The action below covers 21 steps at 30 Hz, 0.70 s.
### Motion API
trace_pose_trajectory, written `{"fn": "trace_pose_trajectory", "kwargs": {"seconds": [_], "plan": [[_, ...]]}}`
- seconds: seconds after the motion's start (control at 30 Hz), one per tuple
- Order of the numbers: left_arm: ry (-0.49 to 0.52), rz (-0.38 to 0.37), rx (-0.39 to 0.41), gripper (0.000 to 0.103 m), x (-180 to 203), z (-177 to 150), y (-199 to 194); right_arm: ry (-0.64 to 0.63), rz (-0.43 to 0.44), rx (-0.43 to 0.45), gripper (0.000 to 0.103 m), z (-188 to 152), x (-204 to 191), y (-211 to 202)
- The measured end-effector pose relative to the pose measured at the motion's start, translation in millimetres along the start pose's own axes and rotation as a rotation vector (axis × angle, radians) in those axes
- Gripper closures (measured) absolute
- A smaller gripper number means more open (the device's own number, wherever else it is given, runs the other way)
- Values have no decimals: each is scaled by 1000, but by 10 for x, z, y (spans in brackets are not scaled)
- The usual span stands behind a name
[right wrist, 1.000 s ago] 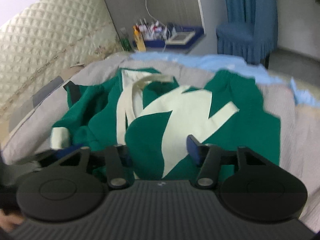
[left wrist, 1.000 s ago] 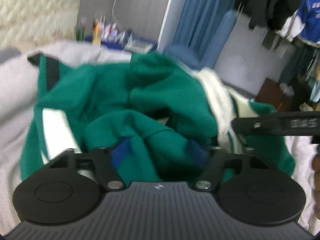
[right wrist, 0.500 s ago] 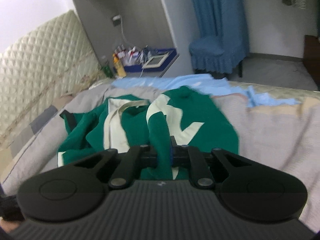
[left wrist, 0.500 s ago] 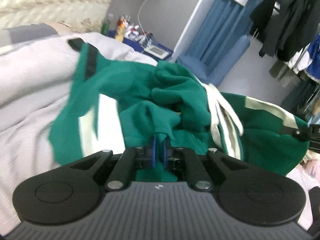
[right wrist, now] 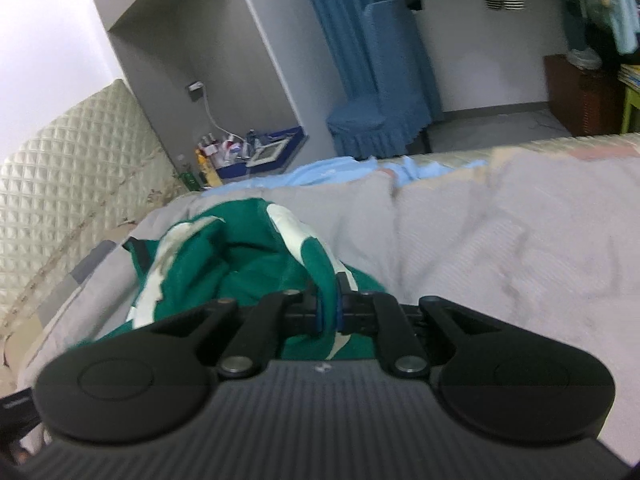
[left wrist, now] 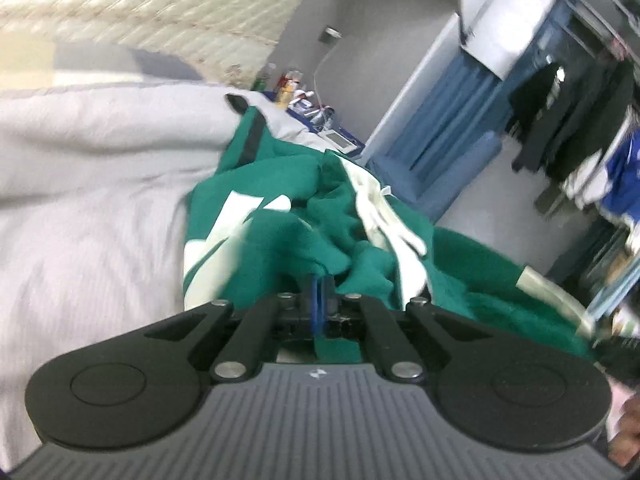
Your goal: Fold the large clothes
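Just starting: both claws, left gripper point(left wrist: 320, 298) and right gripper point(right wrist: 327, 305), pinched tight on bunched green top point(left wrist: 288, 240), near bed point(right wrist: 500, 240) edge; still unfolded.

My left gripper point(left wrist: 320, 300) is pinched tight on a fold of the green garment point(left wrist: 288, 236), which bunches with its cream stripes across the grey bedspread point(left wrist: 92, 208), a sliver of the right gripper point(left wrist: 618, 354) just beside its edge.

The left black plastic gripper point(left wrist: 320, 300) has a grey ribbed body, two round black discs, shiny silver screws and thin blue pads. The right black plastic gripper point(right wrist: 328, 304) looks the same.
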State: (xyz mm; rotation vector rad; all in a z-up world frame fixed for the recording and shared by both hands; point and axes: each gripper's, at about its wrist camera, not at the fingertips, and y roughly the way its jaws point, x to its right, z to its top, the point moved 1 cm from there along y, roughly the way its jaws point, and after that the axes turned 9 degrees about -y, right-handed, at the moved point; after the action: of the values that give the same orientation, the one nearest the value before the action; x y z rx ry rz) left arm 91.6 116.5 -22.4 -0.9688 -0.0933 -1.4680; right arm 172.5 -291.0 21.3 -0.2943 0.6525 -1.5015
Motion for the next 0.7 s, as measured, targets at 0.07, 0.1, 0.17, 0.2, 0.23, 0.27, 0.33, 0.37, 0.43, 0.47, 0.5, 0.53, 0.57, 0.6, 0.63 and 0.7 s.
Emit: {"fn": "trace_pose_trajectory", "kwargs": {"seconds": [0.07,0.1,0.17,0.2,0.23,0.27,0.33,0.37,0.43,0.47,0.5,0.53,0.57,0.6,0.63,0.7], "plan": [[28,9,47,103,-11,-134,-251,-12,-11,2,94,-110,51,-93],[42,13,59,103,-14,-203,-345,-25,-20,4,94,-175,69,-122],[39,10,50,103,-49,-327,-445,-50,-35,6,94,-285,119,-128],[43,14,41,103,-78,-393,-474,-59,-46,5,94,-326,137,-108],[50,24,35,103,-110,-454,-482,-61,-55,0,94,-366,168,-89],[57,33,26,103,-124,-529,-499,-47,-65,-18,94,-394,225,-42],[54,35,12,103,-153,-623,-492,-5,-63,-65,93,-457,347,75],[53,29,5,103,-148,-670,-503,-10,-91,-90,93,-497,393,135],[74,34,-8,103,-92,-746,-473,29,-106,-157,93,-570,488,242],[89,38,-15,103,-58,-764,-443,58,-96,-183,93,-590,536,281],[109,35,-19,103,-11,-782,-427,86,-92,-193,92,-592,576,291],[128,36,-18,103,34,-792,-409,101,-88,-187,92,-582,591,276],[141,37,-17,103,52,-782,-380,100,-86,-175,92,-571,575,240],[153,32,-16,103,82,-793,-371,95,-81,-161,90,-570,562,205],[159,23,-16,103,101,-781,-346,89,-77,-148,88,-564,543,171],[169,3,-7,102,133,-752,-320,84,-75,-112,71,-541,538,66]]}}
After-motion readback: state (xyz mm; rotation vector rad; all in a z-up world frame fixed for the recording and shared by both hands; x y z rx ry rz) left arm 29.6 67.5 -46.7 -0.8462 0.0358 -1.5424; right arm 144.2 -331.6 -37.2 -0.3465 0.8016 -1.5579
